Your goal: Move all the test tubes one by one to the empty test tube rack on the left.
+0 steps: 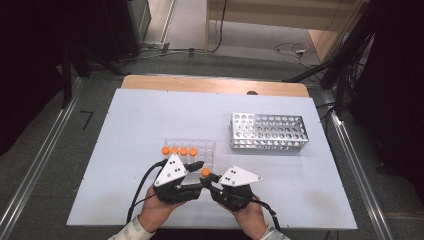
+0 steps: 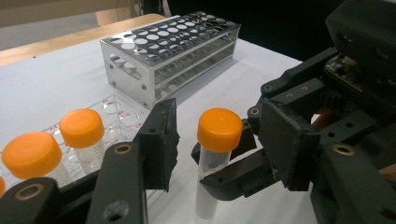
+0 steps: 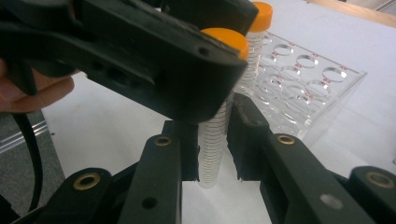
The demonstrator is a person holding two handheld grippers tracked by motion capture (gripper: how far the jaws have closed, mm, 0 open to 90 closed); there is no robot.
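Observation:
An orange-capped clear tube (image 2: pixel 219 129) stands upright just above the white table, in front of the clear rack (image 1: pixel 206 148). My right gripper (image 3: pixel 212 156) is shut on its graduated body (image 3: pixel 215 135) low down. My left gripper (image 2: pixel 217 128) reaches in from the left at cap height. Its jaws stand on either side of the orange cap (image 1: pixel 205 172): the right pad (image 2: pixel 280 135) is at the cap's edge, and a gap shows at the left pad (image 2: pixel 163 140). In the right gripper view the left gripper's black body (image 3: pixel 154 60) covers the top of the tube.
The clear rack holds several orange-capped tubes (image 1: pixel 178 150) in its left column, with empty holes (image 3: pixel 306 60) to their right. A metal rack (image 1: pixel 267 131) with empty holes stands at the back right. Bare white table surface (image 1: pixel 145 115) lies to the left and behind.

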